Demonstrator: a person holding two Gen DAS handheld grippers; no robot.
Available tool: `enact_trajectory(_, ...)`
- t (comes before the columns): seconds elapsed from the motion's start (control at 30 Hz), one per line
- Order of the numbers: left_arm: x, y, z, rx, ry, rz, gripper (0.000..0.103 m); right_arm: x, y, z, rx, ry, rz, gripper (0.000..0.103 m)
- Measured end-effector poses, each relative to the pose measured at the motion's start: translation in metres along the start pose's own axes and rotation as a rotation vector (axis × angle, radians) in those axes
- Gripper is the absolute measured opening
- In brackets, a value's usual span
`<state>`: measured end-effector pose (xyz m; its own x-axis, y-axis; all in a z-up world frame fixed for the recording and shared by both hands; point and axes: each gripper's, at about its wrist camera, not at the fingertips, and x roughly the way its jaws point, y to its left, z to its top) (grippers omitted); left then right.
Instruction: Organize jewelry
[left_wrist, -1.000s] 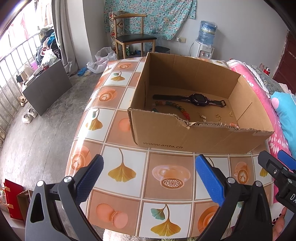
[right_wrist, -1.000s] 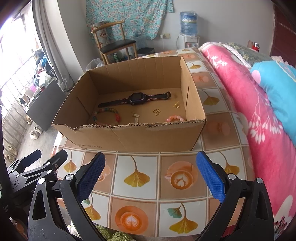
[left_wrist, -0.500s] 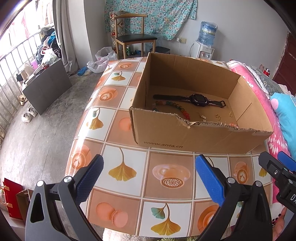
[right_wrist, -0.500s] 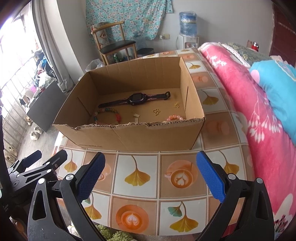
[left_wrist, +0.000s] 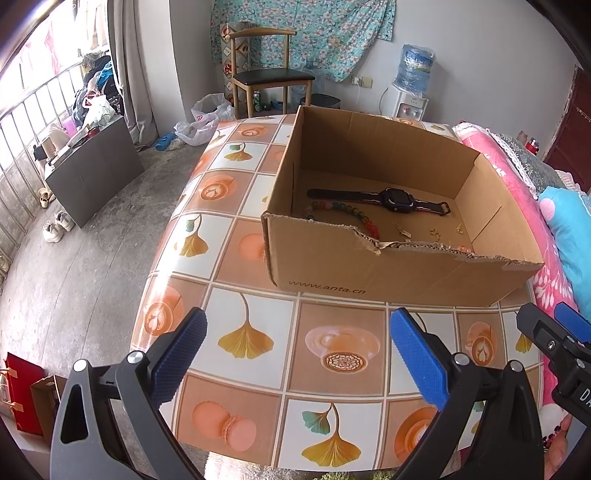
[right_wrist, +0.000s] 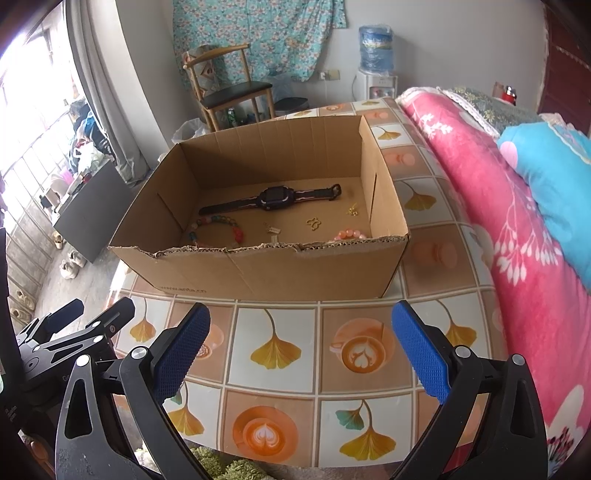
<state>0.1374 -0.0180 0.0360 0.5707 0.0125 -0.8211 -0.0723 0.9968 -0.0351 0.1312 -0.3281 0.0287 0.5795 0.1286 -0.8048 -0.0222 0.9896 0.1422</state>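
Note:
An open cardboard box (left_wrist: 388, 269) (right_wrist: 280, 273) stands on the patterned table. Inside lie a black watch (left_wrist: 395, 198) (right_wrist: 273, 197), a multicoloured bead bracelet (left_wrist: 354, 216) (right_wrist: 218, 227), a pink bead bracelet (right_wrist: 349, 234) near the front right corner, and small gold pieces (left_wrist: 436, 232) (right_wrist: 314, 223). My left gripper (left_wrist: 295, 354) is open, held above the table's near edge, well short of the box. My right gripper (right_wrist: 301, 345) is open too, likewise in front of the box with nothing between its fingers.
The table (left_wrist: 236, 240) (right_wrist: 280, 354) carries a tiled cloth with ginkgo leaves. A bed with a pink blanket (right_wrist: 517, 236) and blue pillow (right_wrist: 554, 173) borders its right side. A chair (left_wrist: 266, 77), water dispenser (left_wrist: 410, 88) and dark board (left_wrist: 92, 177) stand on the floor beyond.
Both grippers have drifted very slightly; the box sits marginally differently in each view. Nothing was picked up or let go, and both grippers stay open.

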Motion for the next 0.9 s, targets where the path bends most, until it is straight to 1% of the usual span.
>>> enact_trajectory(0.3, -0.0028, -0.0003, 0.0017, -0.008, -0.004, 0.001, 0.098, -0.0052, 0.0047, 0.0050, -0.027, -0.007, 0.002, 0.095)
enact_trajectory(0.9, -0.0032, -0.0006, 0.0083, 0.001, -0.007, -0.005, 0.098, -0.0036, 0.0088, 0.0100, -0.036, -0.016, -0.001, 0.095)
